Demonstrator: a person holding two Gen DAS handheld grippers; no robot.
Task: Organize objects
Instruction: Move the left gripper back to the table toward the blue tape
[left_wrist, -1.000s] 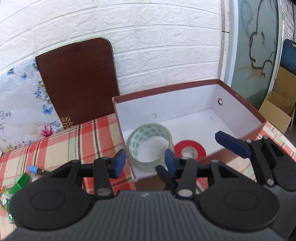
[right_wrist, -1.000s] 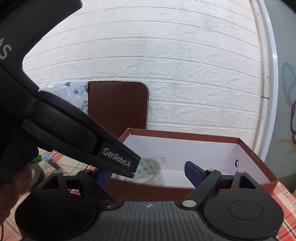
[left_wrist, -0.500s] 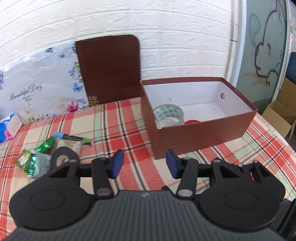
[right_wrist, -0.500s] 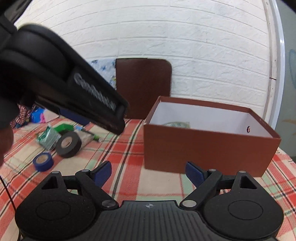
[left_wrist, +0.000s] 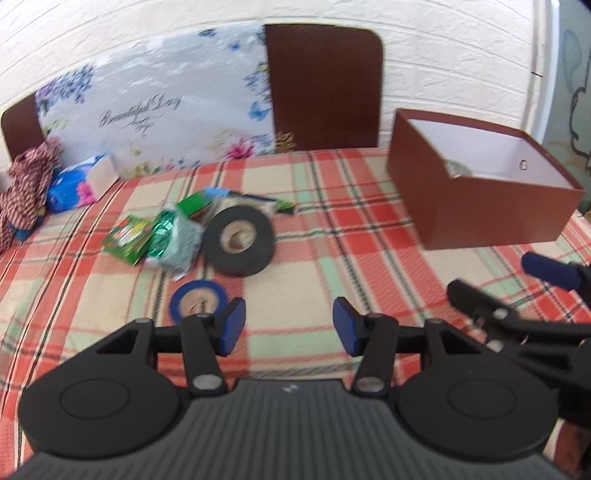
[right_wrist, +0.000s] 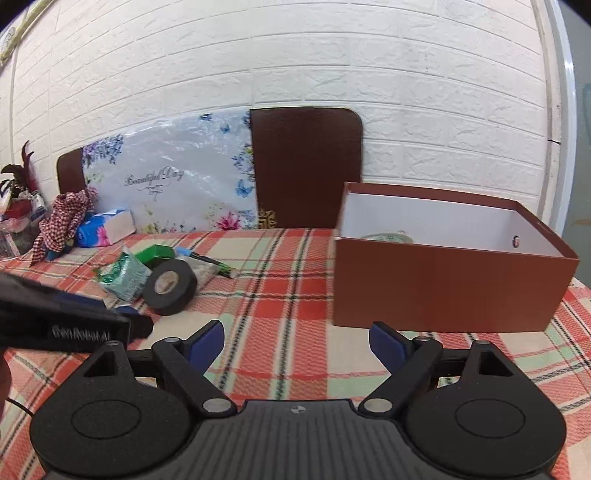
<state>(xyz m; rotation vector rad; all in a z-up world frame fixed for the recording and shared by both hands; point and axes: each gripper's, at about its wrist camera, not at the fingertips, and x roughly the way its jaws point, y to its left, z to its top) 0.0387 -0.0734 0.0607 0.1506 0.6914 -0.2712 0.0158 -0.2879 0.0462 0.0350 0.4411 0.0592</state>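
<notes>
My left gripper (left_wrist: 289, 326) hovers open over the checked tablecloth with nothing between its blue pads. Just ahead to its left lies a small blue tape roll (left_wrist: 197, 301). Beyond that are a big black tape roll (left_wrist: 239, 240), green packets (left_wrist: 129, 236) and a pen (left_wrist: 251, 197). The brown box (left_wrist: 480, 214) stands at the right with a clear tape roll (left_wrist: 456, 169) inside. My right gripper (right_wrist: 295, 341) faces the box (right_wrist: 443, 288) from a short way off. Its jaws are wide, closing slightly, and hold nothing. It also shows beside the left one (left_wrist: 511, 284).
A floral board (right_wrist: 166, 184) and a dark brown board (right_wrist: 306, 166) lean on the white brick wall behind the table. A blue tissue pack (right_wrist: 105, 227) and a red checked cloth (right_wrist: 62, 218) lie at the far left. Bare tablecloth (right_wrist: 280, 295) stretches between the loose items and the box.
My left gripper has drawn back from over the box and swung left towards the loose tape rolls and packets. My right gripper has pulled back from the box's rim.
</notes>
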